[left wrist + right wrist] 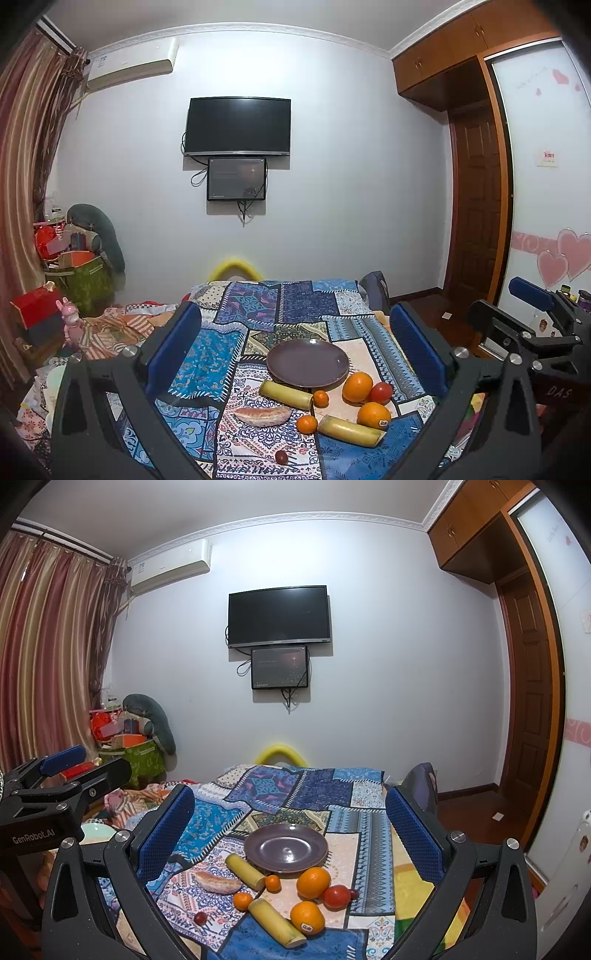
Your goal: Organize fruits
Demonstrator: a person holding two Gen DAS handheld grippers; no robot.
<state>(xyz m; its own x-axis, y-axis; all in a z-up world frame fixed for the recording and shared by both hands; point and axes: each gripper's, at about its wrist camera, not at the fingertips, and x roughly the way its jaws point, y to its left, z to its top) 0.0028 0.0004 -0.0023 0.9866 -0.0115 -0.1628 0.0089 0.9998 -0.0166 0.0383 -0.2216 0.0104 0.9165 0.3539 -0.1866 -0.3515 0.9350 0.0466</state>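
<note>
Fruit lay in a loose bunch on a patchwork cloth (258,317), just in front of an empty purple plate (307,363). Nearest the plate's front rim were a yellow cane piece (285,394) w/ a small tangerine (320,398) at its right end, then a big orange (357,386) touching a red tomato (381,392) on its right. Closer in sat a 2nd orange (373,415) w/ a sticker, a 2nd cane piece (351,431) lying just below it, another tangerine (307,424) by that piece's left end, and a pale sweet potato (262,415) left of the tangerine. A tiny dark red fruit (281,457) lay apart, nearest the camera. Both grippers hung above the near edge of the cloth, touching nothing: left gripper (295,350) had its blue pads spread wide w/ the whole bunch framed between them, right gripper (290,834) likewise spread & empty. Each showed at the edge of the other's view, side by side. Behind the cloth, on the far wall, were a dark TV (238,127) w/ a smaller screen (236,179) under it, an AC unit (131,64) top left, striped curtains (48,646) on the left, and a wood door (478,206) on the right.
</note>
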